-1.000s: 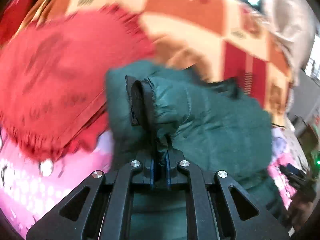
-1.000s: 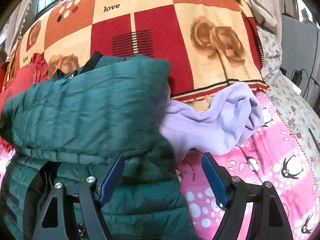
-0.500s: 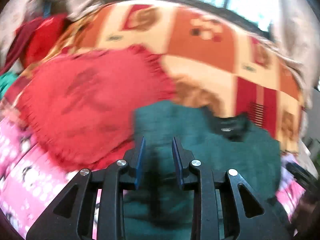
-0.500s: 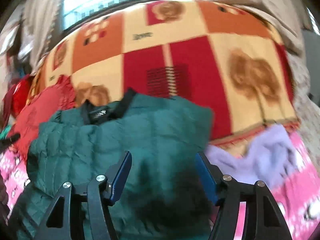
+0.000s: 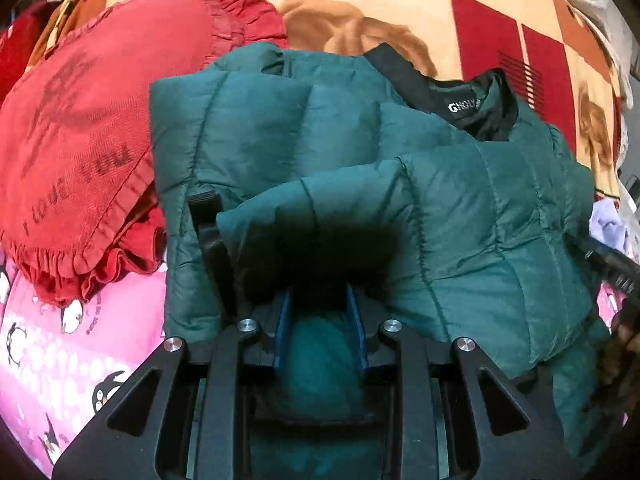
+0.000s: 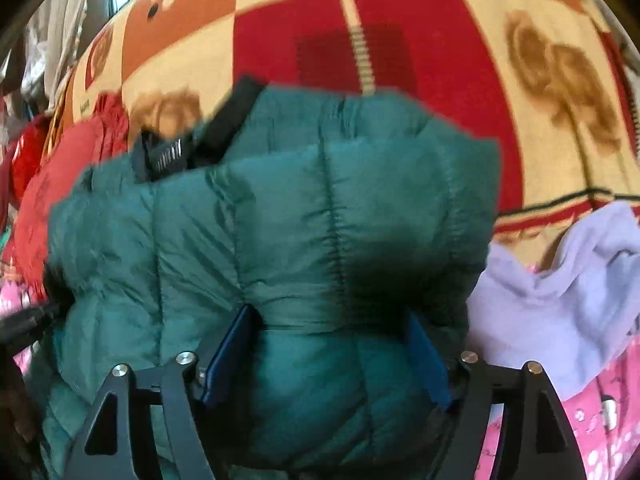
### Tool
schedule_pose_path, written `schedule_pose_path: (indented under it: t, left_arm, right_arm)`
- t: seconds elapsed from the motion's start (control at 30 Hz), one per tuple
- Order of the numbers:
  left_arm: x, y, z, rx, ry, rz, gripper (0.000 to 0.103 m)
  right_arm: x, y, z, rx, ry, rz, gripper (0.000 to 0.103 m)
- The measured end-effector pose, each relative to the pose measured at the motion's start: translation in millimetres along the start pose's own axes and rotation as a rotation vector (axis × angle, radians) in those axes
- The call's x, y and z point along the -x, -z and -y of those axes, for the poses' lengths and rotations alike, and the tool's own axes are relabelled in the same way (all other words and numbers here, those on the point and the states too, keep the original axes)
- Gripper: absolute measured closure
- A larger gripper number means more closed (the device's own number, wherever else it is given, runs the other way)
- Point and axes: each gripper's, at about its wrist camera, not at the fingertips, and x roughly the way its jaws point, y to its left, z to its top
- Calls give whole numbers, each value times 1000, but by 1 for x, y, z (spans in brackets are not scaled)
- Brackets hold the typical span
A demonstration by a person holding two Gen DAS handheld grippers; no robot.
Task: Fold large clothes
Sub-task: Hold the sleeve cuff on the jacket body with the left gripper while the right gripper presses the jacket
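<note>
So the left wrist view gets the red frilly pillow [image 5: 92, 128] with its faint lettering, the pink penguin sheet [image 5: 76, 364] under it, and the jacket's black collar with a white label [image 5: 466, 106], while the right wrist view instead catches the lilac garment [image 6: 560, 304] bunched up just beside the green puffer jacket [image 6: 280, 248], all lying on the bed against the red and cream checkered blanket [image 6: 420, 60]. Compared with a second back, the left gripper [image 5: 320, 324] has let go of the pinched bit of sleeve and both cameras now sit way closer over the folded jacket. Left fingers are only a little apart with jacket fabric bulging up between them, not clamped. The right gripper [image 6: 332, 352] is wide and still spreading, straddling a fat fold of jacket; the blue pads [image 6: 228, 352] look to touch its sides.
</note>
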Motion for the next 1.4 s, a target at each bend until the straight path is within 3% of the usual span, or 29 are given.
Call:
schedule_pose_path:
  t: [0.07, 0.13, 0.23, 0.3, 0.43, 0.97, 1.1, 1.17, 1.27, 1.4]
  left_arm:
    - [1, 0, 5, -12, -14, 0, 78]
    - [-1, 5, 11, -38, -37, 1, 78]
    - [-1, 6, 16, -64, -69, 11, 77]
    - [-3, 8, 17, -70, -80, 17, 77]
    - [-3, 8, 23, -91, -104, 22, 77]
    - [-2, 9, 23, -81, -92, 22, 77]
    - [-2, 9, 24, -82, -98, 25, 77]
    - [-2, 9, 22, -73, -94, 25, 77]
    - [-3, 10, 20, -58, -80, 27, 77]
    - [-2, 11, 14, -34, -53, 24, 77]
  right_arm:
    - [17, -16, -1, -43, -20, 114, 29]
    - [20, -28, -4, -33, -9, 152, 27]
    - [-4, -31, -6, -4, 34, 93, 22]
    - [-25, -22, -2, 6, 43, 29, 5]
    - [-42, -13, -3, 44, 47, 7, 1]
    - [-43, -9, -5, 48, 62, 19, 0]
    - [-40, -13, -9, 66, 90, -23, 0]
    - [-28, -19, -15, 69, 122, -18, 1]
    - [9, -21, -21, 76, 129, 67, 1]
    - [45, -4, -22, 56, 35, 70, 1]
